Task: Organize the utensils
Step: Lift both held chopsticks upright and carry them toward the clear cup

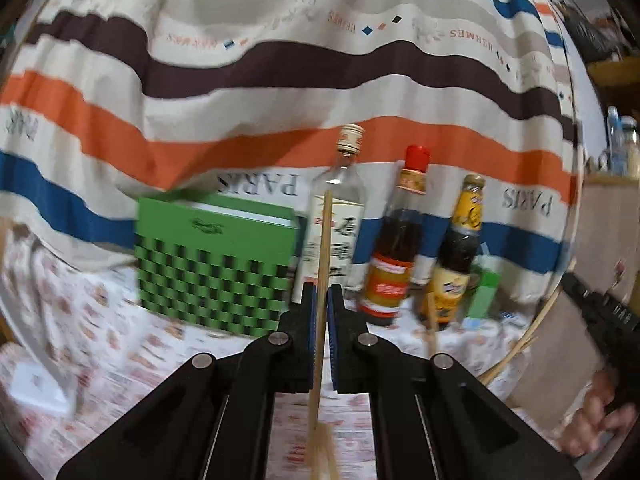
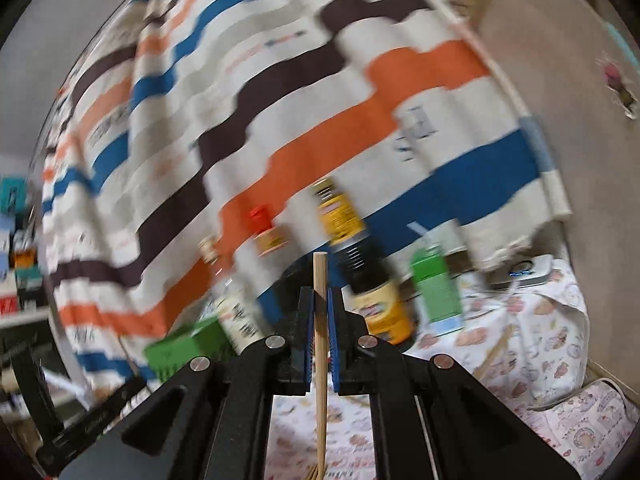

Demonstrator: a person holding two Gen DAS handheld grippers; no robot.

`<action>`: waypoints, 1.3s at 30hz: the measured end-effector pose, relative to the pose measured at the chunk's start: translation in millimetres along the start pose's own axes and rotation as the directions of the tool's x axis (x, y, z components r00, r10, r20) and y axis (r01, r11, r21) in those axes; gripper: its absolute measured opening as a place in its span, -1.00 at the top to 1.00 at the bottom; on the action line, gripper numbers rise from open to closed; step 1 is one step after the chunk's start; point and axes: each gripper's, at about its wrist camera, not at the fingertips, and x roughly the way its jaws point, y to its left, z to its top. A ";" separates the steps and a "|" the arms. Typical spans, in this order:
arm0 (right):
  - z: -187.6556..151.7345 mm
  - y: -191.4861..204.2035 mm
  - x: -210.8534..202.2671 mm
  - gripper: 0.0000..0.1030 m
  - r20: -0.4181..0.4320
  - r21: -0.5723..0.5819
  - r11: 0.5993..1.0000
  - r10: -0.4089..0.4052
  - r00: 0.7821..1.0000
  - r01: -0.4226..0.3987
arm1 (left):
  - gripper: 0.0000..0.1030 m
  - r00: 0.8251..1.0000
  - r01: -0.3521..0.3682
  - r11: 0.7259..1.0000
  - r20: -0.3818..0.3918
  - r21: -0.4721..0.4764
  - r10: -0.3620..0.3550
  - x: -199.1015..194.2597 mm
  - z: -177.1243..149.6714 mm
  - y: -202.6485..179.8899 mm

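My left gripper (image 1: 321, 295) is shut on a thin wooden chopstick (image 1: 323, 248) that stands upright between the blue pads, above the patterned tablecloth. A green woven utensil basket (image 1: 212, 264) stands ahead and to the left. My right gripper (image 2: 320, 298) is shut on another wooden chopstick (image 2: 319, 276), held upright; this view is tilted and blurred. The green basket (image 2: 184, 346) shows low left there. More chopsticks (image 1: 516, 354) lie at the right of the left wrist view, by the other gripper and hand (image 1: 600, 420).
Three sauce bottles stand behind: a clear one (image 1: 338, 216), a red-capped one (image 1: 396, 248), a yellow-labelled one (image 1: 460, 256). A small green carton (image 1: 484, 292) stands beside them. A striped cloth (image 1: 280, 60) hangs behind. A white device (image 2: 524, 270) lies at right.
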 end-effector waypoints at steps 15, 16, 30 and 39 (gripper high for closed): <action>-2.6 -99.1 -20.2 0.86 0.186 0.338 0.896 -0.365 0.912 0.289 | 0.92 0.971 0.221 0.964 0.126 -0.147 -0.203 37.6 29.2 -95.9; -3.1 -102.4 -19.1 0.86 0.185 0.341 0.897 -0.356 0.916 0.279 | 0.92 0.969 0.221 0.969 0.132 -0.111 -0.206 42.9 28.4 -103.4; -21.0 -115.5 5.2 0.86 0.094 0.317 0.888 -0.380 0.920 0.334 | 0.92 0.987 0.133 0.985 0.103 -0.112 -0.122 103.4 -4.2 -141.5; -40.9 -122.5 31.4 0.85 -0.028 0.327 0.892 -0.322 0.946 0.313 | 0.92 0.985 0.162 0.980 -0.042 -0.119 -0.168 120.4 -43.8 -143.8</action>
